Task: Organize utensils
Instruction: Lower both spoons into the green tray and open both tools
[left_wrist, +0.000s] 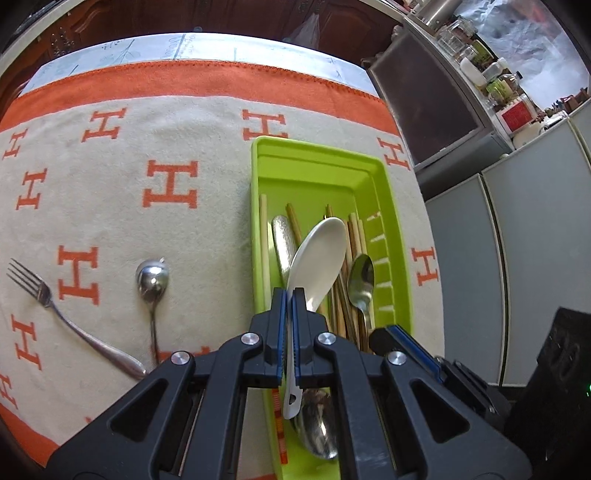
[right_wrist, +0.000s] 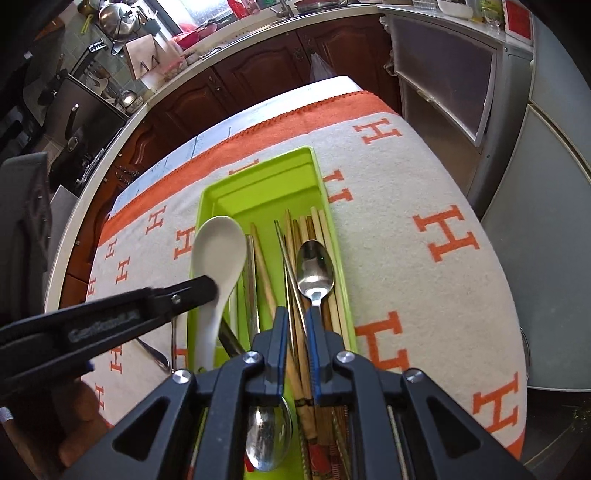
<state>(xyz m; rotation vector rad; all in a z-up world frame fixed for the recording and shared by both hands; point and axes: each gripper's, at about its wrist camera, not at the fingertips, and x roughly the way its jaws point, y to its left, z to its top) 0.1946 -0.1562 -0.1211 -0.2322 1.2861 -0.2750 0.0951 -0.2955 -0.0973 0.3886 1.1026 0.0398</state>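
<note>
Utensils are split between a lime-green tray (left_wrist: 391, 206) and the cloth beside it. Inside the tray lie wooden chopsticks (left_wrist: 354, 236), a small steel spoon (left_wrist: 362, 277) near its right wall, and a large metal spoon (left_wrist: 317, 428) at the near end. The left gripper (left_wrist: 287, 295) is closed tight on the handle of a white ceramic spoon (left_wrist: 317, 254), pinching it between its blue pads; the spoon is lifted above the tray with its bowl pointing away and tilted to the right, over the chopsticks. From the right wrist view the same white spoon (right_wrist: 218, 247) hangs over the tray's left rim (right_wrist: 199, 236), held by the left gripper (right_wrist: 207, 286) coming in from the left. The right gripper (right_wrist: 295, 314) sits low over the tray with its fingers only narrowly apart, straddling a few chopsticks (right_wrist: 299, 354); whether it grips them or merely brackets them I cannot tell. Out on the beige cloth with orange H letters (left_wrist: 170, 184), a steel fork (left_wrist: 40, 291) and a round-bowled metal spoon (left_wrist: 151, 277) lie well left of the tray, apart from each other, handles pointing toward the camera
</note>
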